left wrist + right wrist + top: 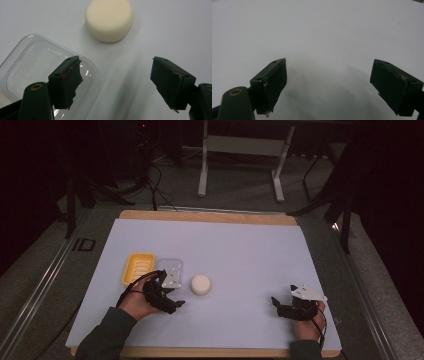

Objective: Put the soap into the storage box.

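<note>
Left gripper [115, 82] jaws spread wide, aimed at the cream puck [109, 20] sitting on the white sheet just beside the clear lid [32, 65] (probably lining up a grab), right gripper [329, 87] parked apart, jaws also released, nothing held.

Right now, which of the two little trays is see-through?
The clear tray, the one sitting between the yellow tray and the white round sponge. You can see the table through it; the yellow one is solid-coloured.
</note>
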A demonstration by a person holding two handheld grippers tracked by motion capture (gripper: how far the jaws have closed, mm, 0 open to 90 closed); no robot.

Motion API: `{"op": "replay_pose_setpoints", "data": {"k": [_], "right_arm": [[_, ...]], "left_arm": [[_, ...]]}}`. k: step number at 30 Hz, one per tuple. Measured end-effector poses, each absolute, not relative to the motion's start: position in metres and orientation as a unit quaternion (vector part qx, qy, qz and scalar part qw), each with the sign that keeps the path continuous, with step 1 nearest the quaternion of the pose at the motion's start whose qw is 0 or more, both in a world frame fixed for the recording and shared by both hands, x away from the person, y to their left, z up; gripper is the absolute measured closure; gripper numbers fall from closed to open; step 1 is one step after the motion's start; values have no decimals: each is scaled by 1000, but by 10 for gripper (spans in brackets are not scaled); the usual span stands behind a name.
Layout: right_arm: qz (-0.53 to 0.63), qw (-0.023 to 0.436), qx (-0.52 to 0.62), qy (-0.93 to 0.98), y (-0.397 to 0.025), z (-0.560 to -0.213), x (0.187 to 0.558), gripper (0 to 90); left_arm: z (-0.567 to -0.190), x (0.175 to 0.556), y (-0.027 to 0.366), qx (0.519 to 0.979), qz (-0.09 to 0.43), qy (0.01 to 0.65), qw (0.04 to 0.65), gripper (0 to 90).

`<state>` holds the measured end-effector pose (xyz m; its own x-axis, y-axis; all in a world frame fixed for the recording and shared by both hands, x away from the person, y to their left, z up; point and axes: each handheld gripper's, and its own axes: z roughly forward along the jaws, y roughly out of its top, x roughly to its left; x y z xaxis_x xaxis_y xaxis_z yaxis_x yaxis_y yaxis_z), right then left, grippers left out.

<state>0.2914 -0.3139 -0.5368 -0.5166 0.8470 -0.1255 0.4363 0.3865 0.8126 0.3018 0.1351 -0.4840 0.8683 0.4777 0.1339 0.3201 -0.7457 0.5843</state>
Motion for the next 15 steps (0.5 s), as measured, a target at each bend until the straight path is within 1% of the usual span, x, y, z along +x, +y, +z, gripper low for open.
{"op": "replay_pose_setpoints", "data": {"k": [15], "right_arm": [[374, 276, 409, 786, -314, -537, 291, 140]], "left_arm": [[-480, 313, 132, 931, 135, 205, 272, 247]]}}
